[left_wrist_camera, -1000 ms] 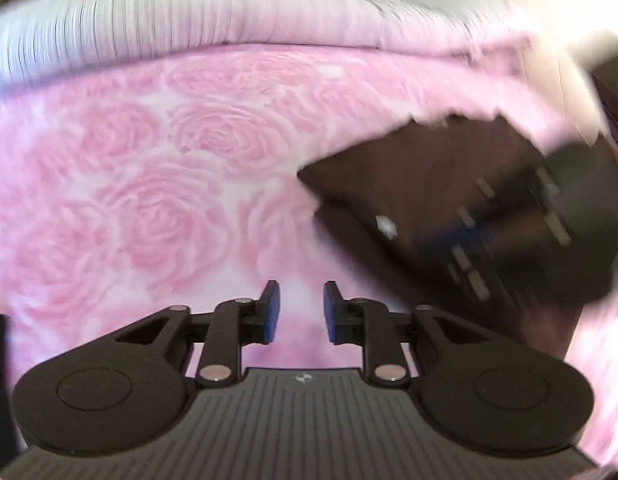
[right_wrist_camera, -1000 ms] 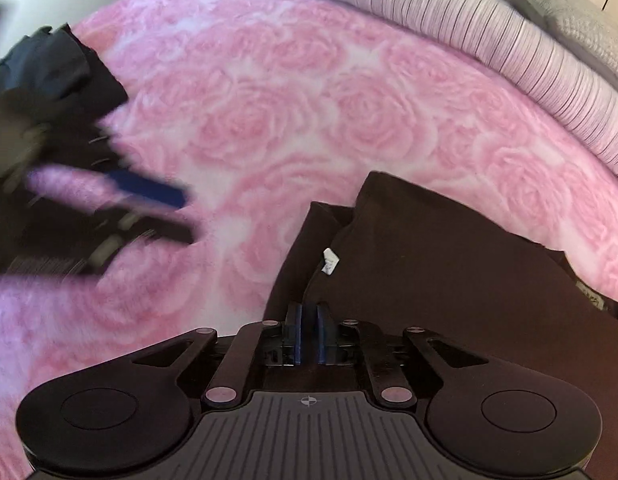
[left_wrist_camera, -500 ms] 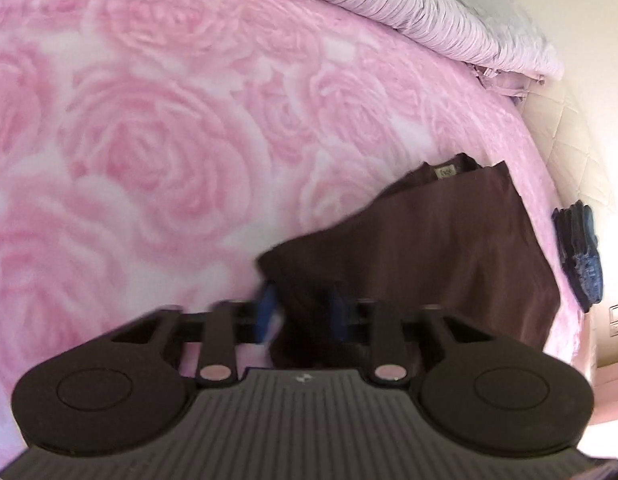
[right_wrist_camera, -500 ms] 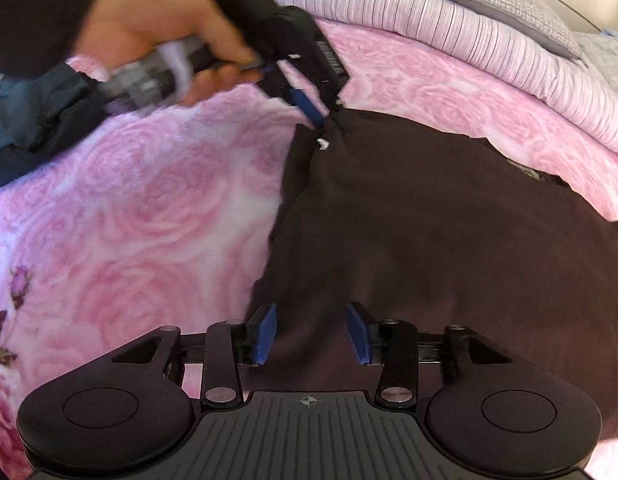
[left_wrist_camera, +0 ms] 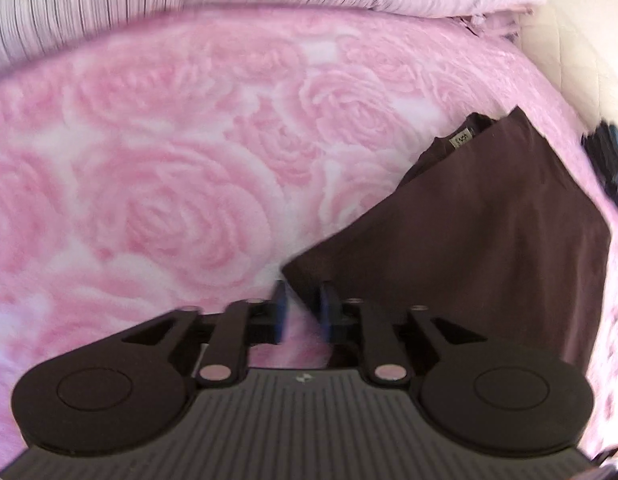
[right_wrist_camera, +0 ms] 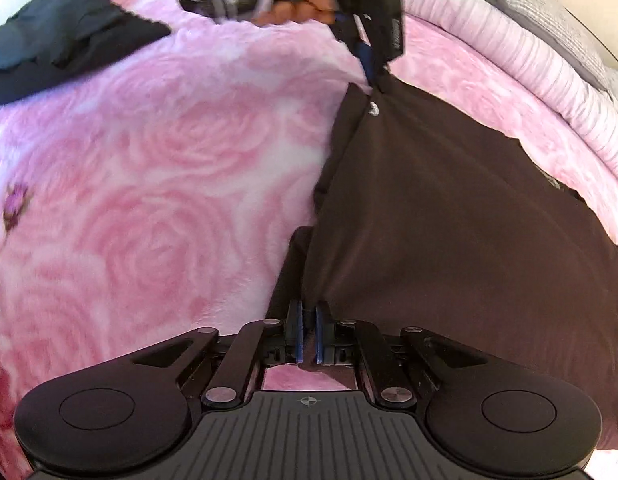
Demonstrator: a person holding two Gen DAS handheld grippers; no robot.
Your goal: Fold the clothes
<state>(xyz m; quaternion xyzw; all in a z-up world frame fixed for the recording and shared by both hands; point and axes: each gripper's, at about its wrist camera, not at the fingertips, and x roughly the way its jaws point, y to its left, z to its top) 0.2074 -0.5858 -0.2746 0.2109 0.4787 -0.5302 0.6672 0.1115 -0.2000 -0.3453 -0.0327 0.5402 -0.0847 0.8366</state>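
Pink rose-patterned fuzzy blanket (left_wrist_camera: 181, 200) is spread wide, with room all around. On it the dark brown folded cloth garment (right_wrist_camera: 449, 220) is now stretched flat. Its near edge is pinched tight by the right gripper (right_wrist_camera: 307, 336), newly shut. The left gripper (left_wrist_camera: 303, 312), tight before, is opening at the far corner, cloth between its jaws.

A small pale label (left_wrist_camera: 462, 139) was sewn at the collar edge of the dark brown garment (left_wrist_camera: 509, 216) lying on the pink rose bedspread (left_wrist_camera: 169, 160), and it carried a short dark word too small and blurred to make out. In the right wrist view a white tag (right_wrist_camera: 373, 109) showed near the garment's pinched corner, with no legible print. No other text, number or brand could be read anywhere.
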